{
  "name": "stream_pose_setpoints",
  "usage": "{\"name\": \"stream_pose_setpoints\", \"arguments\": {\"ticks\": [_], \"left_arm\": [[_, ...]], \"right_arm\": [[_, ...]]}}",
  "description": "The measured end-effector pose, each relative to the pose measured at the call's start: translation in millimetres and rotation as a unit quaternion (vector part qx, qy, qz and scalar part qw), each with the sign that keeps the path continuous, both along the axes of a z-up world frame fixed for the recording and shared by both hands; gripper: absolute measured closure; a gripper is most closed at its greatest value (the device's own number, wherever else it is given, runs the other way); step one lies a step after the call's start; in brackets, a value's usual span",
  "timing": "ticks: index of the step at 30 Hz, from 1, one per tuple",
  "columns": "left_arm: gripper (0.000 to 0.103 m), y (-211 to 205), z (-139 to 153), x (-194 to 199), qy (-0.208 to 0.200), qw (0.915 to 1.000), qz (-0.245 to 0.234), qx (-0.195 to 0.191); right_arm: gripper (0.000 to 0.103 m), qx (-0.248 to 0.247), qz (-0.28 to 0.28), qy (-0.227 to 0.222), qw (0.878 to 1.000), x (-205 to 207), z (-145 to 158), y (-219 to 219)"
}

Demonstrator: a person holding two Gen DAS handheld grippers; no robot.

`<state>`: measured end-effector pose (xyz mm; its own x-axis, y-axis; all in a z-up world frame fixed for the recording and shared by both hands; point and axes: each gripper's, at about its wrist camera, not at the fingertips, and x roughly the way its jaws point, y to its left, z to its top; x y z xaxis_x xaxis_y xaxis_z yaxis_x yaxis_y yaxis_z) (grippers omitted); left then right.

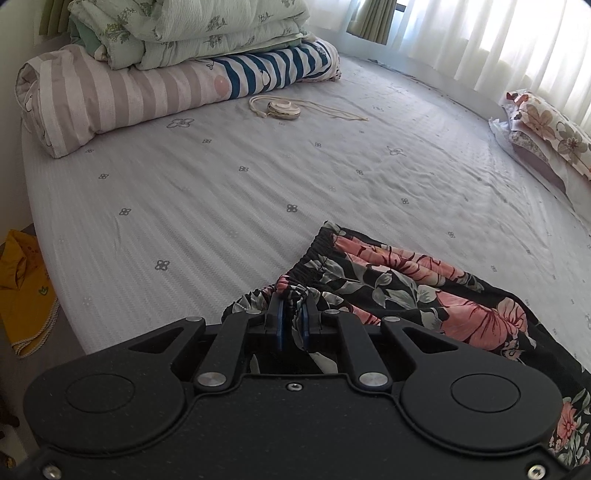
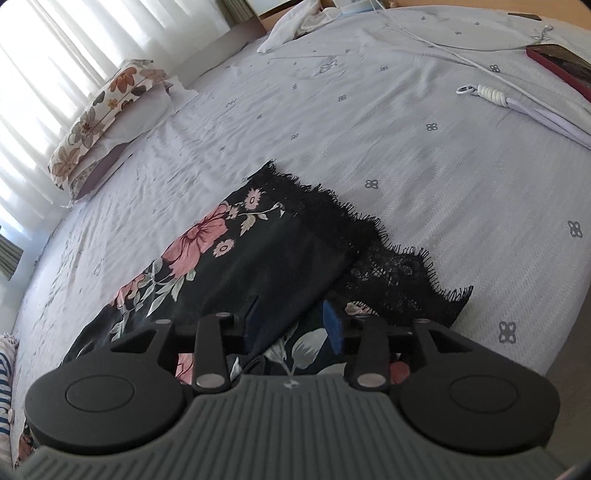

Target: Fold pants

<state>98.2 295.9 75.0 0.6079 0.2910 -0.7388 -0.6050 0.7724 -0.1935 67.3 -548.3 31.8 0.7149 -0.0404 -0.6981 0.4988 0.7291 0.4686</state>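
Black pants (image 1: 424,291) with pink flowers lie on the grey bed sheet (image 1: 184,203), low and to the right in the left wrist view. My left gripper (image 1: 292,299) is shut on the bunched elastic waistband, with fabric pinched between its blue pads. The right wrist view shows the leg end of the pants (image 2: 258,258), one layer lying over another, with a black lace hem (image 2: 388,266) spread on the sheet. My right gripper (image 2: 291,317) is open above that end. The cloth lies beneath and between its spread jaws, and the pads do not press on it.
Folded quilts (image 1: 166,33) sit on a striped rolled blanket (image 1: 110,96) at the far left. A corded controller (image 1: 282,109) lies near them. A floral pillow (image 1: 546,129) lies by the curtains. A red phone (image 2: 561,62) and a white cable (image 2: 484,92) lie far right. A yellow bag (image 1: 22,288) sits on the floor.
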Motion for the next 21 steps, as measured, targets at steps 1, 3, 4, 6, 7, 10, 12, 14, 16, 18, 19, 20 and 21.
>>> {"name": "stream_pose_setpoints", "arguments": {"ticks": [1, 3, 4, 6, 7, 10, 12, 14, 16, 18, 19, 20, 21], "left_arm": [[0.094, 0, -1, 1, 0.002, 1.0, 0.001, 0.0], [0.094, 0, -3, 4, 0.005, 1.0, 0.005, 0.0], [0.094, 1, -5, 5, 0.007, 1.0, 0.007, 0.001], [0.094, 0, -6, 7, 0.009, 0.9999, 0.008, 0.003], [0.094, 0, -7, 9, 0.01, 0.9999, 0.008, 0.005], [0.094, -1, -8, 12, 0.01, 0.9999, 0.008, 0.006], [0.094, -1, -10, 14, 0.012, 0.9998, 0.01, 0.008], [0.094, -1, -12, 17, 0.015, 0.9998, 0.012, 0.007], [0.094, -1, -14, 18, 0.018, 0.9997, 0.011, 0.008], [0.093, -2, -17, 20, 0.021, 0.9997, 0.01, 0.011], [0.093, -2, -18, 21, 0.022, 0.9996, 0.009, 0.013], [0.093, -2, -19, 22, 0.024, 0.9996, 0.01, 0.015], [0.093, -1, -20, 23, 0.025, 0.9995, 0.012, 0.014]], "right_arm": [[0.045, 0.0, -0.003, -0.004, 1.0, 2, -3, -1], [0.046, -0.004, -0.009, -0.017, 1.0, 7, -9, -1], [0.046, -0.006, -0.013, -0.022, 1.0, 8, -10, 0], [0.05, -0.001, -0.012, -0.047, 0.999, 9, -10, 1], [0.051, 0.005, -0.007, -0.062, 0.998, 9, -10, 1], [0.053, 0.021, 0.008, -0.104, 0.994, 8, -13, 4], [0.053, 0.016, 0.003, -0.101, 0.995, 11, -16, 6], [0.059, -0.001, -0.008, -0.088, 0.996, 12, -18, 10], [0.063, -0.032, -0.031, -0.087, 0.995, 7, -18, 15], [0.065, -0.07, -0.047, -0.093, 0.992, 0, -17, 22], [0.065, -0.077, -0.041, -0.094, 0.992, -1, -18, 24], [0.065, -0.073, -0.031, -0.093, 0.993, -1, -20, 24], [0.066, -0.063, -0.023, -0.091, 0.994, 0, -22, 24]]}}
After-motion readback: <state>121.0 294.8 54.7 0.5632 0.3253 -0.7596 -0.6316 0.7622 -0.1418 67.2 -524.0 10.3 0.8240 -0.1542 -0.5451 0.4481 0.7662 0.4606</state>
